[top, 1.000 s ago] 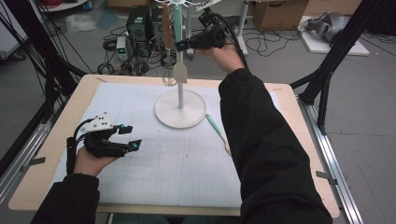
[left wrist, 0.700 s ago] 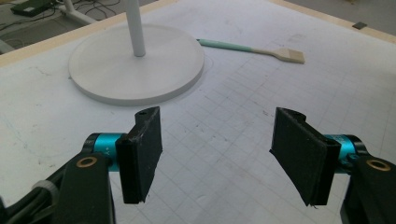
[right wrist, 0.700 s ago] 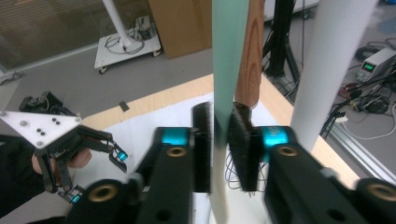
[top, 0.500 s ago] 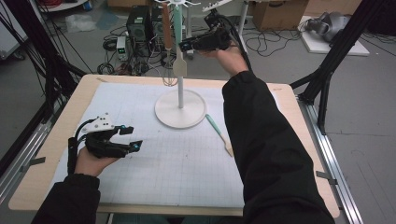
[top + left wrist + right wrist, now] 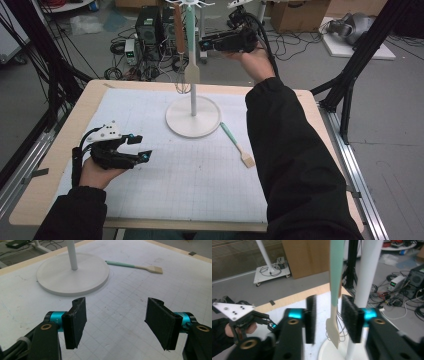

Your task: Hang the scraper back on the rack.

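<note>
Spatula hanging on the stand, flanked by the right gripper

The mint-handled spatula (image 5: 335,302) is being bracketed, untouched, by the right gripper (image 5: 327,320) at centre frame, jaws having just been closing; the left gripper (image 5: 117,325) is being held spread, lower centre.

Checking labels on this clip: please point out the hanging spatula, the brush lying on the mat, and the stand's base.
hanging spatula (image 5: 336,272), right gripper view, green handle
brush (image 5: 235,139), high view, green handle
stand's base (image 5: 82,283), left gripper view, bare disc

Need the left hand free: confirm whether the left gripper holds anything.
No, the left gripper stands open over the bare mat.
</note>
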The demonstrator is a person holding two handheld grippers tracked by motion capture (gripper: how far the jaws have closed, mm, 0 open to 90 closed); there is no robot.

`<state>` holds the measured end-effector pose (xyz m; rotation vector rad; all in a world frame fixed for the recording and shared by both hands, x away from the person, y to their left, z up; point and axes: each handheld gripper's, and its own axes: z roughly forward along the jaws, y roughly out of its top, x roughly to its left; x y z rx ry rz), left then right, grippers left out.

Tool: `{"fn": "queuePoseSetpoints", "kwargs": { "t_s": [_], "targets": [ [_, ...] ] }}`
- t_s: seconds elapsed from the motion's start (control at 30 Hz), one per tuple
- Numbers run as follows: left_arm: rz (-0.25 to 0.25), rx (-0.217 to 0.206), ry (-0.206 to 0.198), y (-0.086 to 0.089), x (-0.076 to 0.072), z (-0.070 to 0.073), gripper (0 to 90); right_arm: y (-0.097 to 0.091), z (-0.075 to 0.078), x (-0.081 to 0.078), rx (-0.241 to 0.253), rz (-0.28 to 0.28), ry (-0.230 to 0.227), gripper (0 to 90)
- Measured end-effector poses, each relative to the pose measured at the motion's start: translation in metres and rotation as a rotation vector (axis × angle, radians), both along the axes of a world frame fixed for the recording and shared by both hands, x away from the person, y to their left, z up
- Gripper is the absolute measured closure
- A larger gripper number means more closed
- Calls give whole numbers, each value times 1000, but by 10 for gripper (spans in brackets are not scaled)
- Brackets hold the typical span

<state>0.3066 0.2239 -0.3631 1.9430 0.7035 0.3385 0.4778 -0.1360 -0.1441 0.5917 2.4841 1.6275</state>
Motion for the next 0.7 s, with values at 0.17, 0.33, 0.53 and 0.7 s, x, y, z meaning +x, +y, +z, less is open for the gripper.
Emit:
{"fn": "queuePoseSetpoints", "kwargs": {
  "t_s": [0.17, 0.33, 0.53, 0.7],
  "targets": [
    [0, -4, 0, -1, 0, 0, 334, -2, 3, -3, 9, 24, -15, 781],
    [3, -5, -2, 0, -1, 1, 334, -4, 7, -5, 42, 45, -13, 835],
    [4, -1, -5, 1, -1, 2, 334, -5, 17, -8, 19, 43, -24, 891],
    [5, -12, -5, 1, 0, 2, 334, -6, 25, -9, 22, 53, -31, 892]
  ]
}}
